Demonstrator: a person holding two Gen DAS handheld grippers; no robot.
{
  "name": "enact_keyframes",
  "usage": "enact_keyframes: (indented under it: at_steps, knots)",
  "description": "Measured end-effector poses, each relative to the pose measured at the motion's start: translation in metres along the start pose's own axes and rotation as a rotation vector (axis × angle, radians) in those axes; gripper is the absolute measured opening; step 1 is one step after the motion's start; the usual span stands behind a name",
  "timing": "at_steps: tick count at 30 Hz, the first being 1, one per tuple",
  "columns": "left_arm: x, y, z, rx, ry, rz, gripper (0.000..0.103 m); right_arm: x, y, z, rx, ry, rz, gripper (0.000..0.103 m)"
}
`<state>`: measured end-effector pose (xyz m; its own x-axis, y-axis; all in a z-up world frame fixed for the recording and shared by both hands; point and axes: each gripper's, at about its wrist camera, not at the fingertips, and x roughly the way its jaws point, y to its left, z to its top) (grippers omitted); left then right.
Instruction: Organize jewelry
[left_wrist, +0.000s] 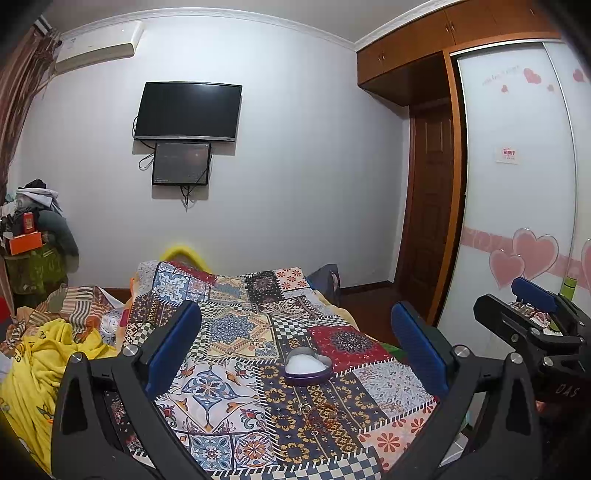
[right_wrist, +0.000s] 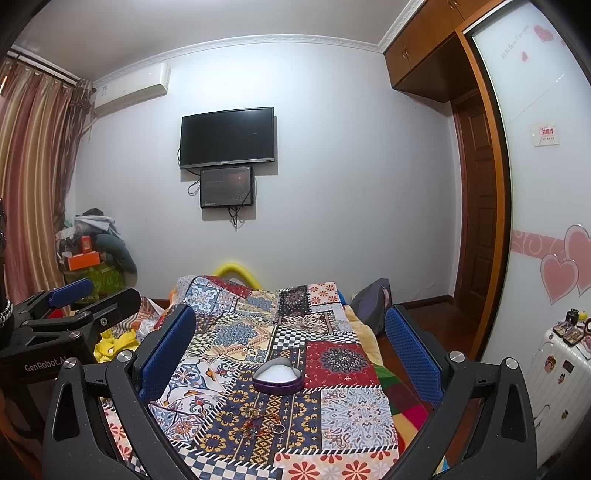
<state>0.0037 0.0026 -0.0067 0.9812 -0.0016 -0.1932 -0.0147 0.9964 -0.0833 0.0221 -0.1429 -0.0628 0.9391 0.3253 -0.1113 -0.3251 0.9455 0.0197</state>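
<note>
Purple heart box (left_wrist: 308, 365) shows in both; only right view shows suitcase (right_wrist: 554, 373); jaws wide.

Patterned cloth bedspread (left_wrist: 236, 332), matt; heart box (left_wrist: 308, 365) shiny metal w/ white lining; finger pads (right_wrist: 168, 354) textured blue rubber.

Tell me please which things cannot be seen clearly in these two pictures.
- Jewelry pile: in both views too small and lost in the patchwork blanket pattern; pieces cannot be counted.
- Heart-shaped box: only white filling shows; no lid visible.
- Left gripper, right gripper: both open, handles cut off by the lower edge.
- Small screen: its display is blurred.
</note>
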Motion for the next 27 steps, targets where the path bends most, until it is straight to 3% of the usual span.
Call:
enact_keyframes:
  at_steps: [27]
  knots:
    - [0.0014,-0.0026,0.0010,0.011,0.010,0.006,0.103,0.0002,0.0026,-0.0015,-0.008,0.004,0.002,0.102]
